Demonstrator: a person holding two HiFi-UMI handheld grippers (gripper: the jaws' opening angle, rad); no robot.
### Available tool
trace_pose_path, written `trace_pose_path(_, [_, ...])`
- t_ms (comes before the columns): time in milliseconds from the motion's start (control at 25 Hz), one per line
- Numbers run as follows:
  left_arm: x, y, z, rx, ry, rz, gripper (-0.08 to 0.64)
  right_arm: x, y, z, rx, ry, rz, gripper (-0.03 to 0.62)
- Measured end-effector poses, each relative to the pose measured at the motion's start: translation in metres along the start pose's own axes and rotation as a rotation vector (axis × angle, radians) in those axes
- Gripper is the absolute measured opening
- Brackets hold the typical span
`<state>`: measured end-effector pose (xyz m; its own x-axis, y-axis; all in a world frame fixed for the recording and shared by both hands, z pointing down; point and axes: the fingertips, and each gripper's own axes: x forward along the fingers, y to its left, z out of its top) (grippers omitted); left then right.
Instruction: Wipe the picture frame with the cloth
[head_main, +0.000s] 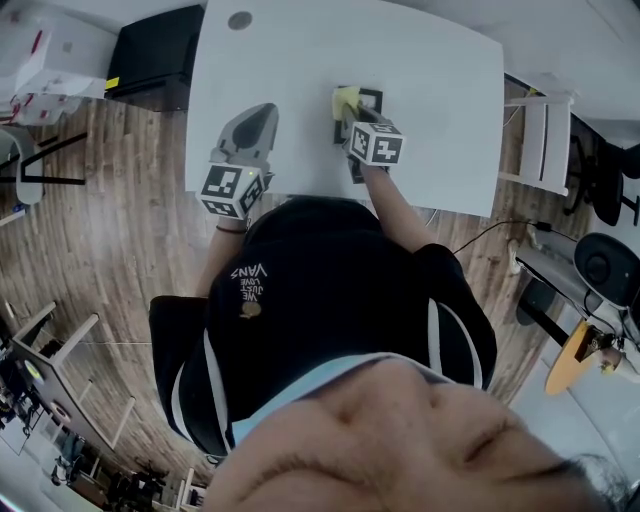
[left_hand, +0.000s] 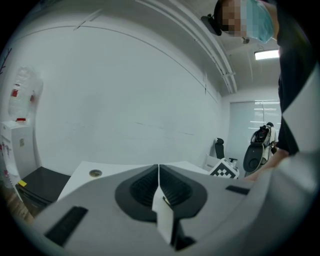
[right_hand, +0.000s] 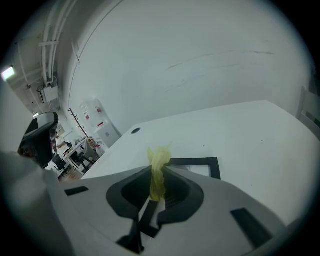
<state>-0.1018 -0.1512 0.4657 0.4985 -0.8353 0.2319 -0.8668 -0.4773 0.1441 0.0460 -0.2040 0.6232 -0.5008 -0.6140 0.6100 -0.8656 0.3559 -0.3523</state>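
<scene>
Right gripper (right_hand: 159, 186) clamped on a thin twist of yellow cloth (right_hand: 158, 162) over the black picture frame (right_hand: 194, 161), which lies flat on the white table (head_main: 440, 90); left gripper (left_hand: 158, 182) closed, empty, apart; risk: the unsteadied frame slides, or the cloth pulls free.

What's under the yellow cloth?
The black picture frame lies flat on the white table beneath the cloth, which the right claw pinches. The frame's near part is covered by the claw.
</scene>
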Motion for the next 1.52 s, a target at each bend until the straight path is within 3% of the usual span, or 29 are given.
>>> trace_pose_path(480, [0.002, 0.003, -0.001, -0.003, 0.001, -0.02, 0.018, 0.009, -0.006, -0.017, -0.006, 0.049, -0.038, 0.046])
trace_pose_path(1520, [0.043, -0.031, -0.003, 0.001, 0.014, -0.158, 0.017, -0.048, -0.093, -0.029, 0.078, 0.015, -0.244, 0.046])
